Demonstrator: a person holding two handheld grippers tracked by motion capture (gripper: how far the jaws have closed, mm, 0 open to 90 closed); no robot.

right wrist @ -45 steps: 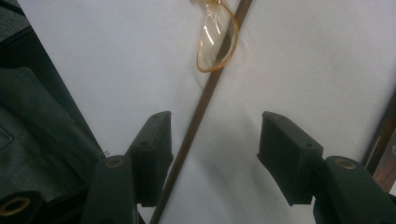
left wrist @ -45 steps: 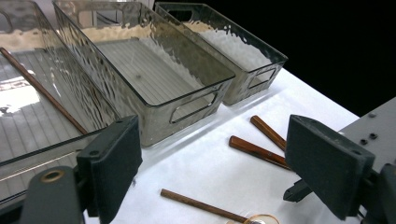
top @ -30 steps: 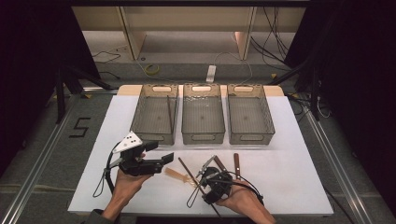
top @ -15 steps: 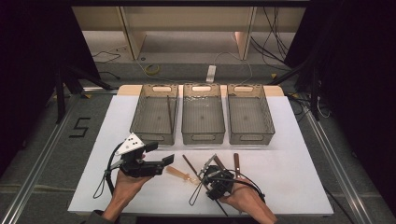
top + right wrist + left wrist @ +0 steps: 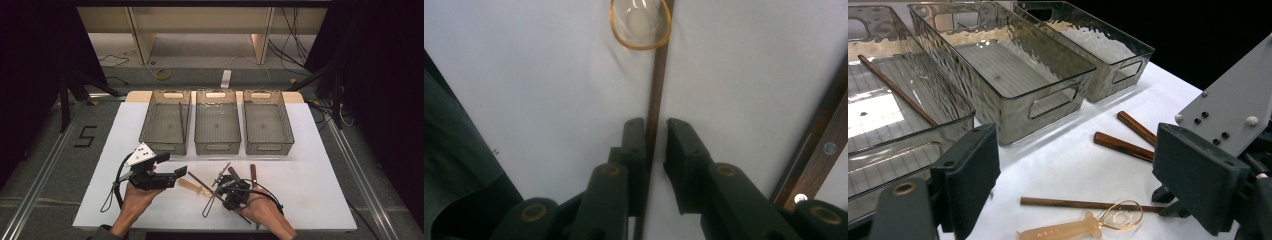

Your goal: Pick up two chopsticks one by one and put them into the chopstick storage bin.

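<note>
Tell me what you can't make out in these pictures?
- Clear spoon: in the right gripper view, the top edge cuts off its handle.
- Lettering on that spoon's handle: too blurred to read in the left gripper view.
- Brown handles: in the left gripper view, the left gripper hides their far ends.

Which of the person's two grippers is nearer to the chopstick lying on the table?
Right. The right gripper straddles the chopstick, its jaws having just been closing around it; the left gripper hangs open to the chopstick's left, apart from it.
</note>
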